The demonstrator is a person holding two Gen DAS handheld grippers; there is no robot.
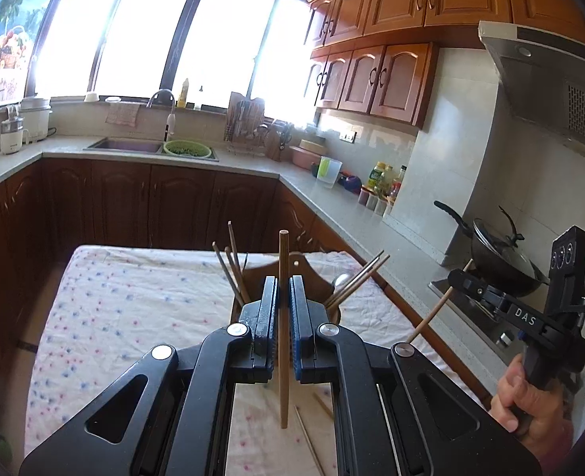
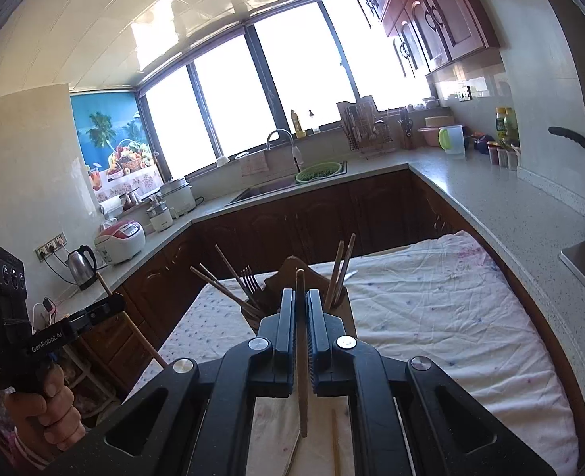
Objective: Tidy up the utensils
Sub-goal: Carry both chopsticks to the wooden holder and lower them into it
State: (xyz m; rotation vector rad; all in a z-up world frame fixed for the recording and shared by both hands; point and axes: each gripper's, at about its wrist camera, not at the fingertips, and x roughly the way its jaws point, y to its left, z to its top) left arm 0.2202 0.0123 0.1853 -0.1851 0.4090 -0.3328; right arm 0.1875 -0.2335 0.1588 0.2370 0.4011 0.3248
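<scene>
My left gripper [image 1: 283,309] is clenched on a single wooden chopstick [image 1: 283,317]. The jaws stand nearly together, with only the stick's width between the blue-edged pads, and the stick runs upright through them: its blunt top rises above the fingertips and its lower end hangs free over the cloth. Past the fingertips stands the wooden utensil holder [image 1: 312,277] on the floral tablecloth [image 1: 133,309]. More chopsticks lean out of its left compartment [image 1: 233,269], another bundle leans right [image 1: 358,279], and something rounded and metal, likely a spoon bowl [image 1: 342,279], shows beside that bundle. Loose chopsticks [image 1: 310,442] lie flat on the cloth below my jaws.

Further right in that view my right hand [image 1: 530,396] wraps the handle of the other tool, and the pale stick it carries slants down from its tips.

My right gripper [image 2: 301,317] is likewise shut tight on one pale wooden chopstick [image 2: 301,357], which stands almost upright between the pads, its lower end clear of the cloth. Just beyond it is the same holder, with a fork [image 2: 249,277] and leaning chopsticks in the left part and two sticks upright on the right. Another chopstick [image 2: 335,448] lies on the cloth beneath. At the far left of this view my left hand [image 2: 46,408] grips its handle.
</scene>
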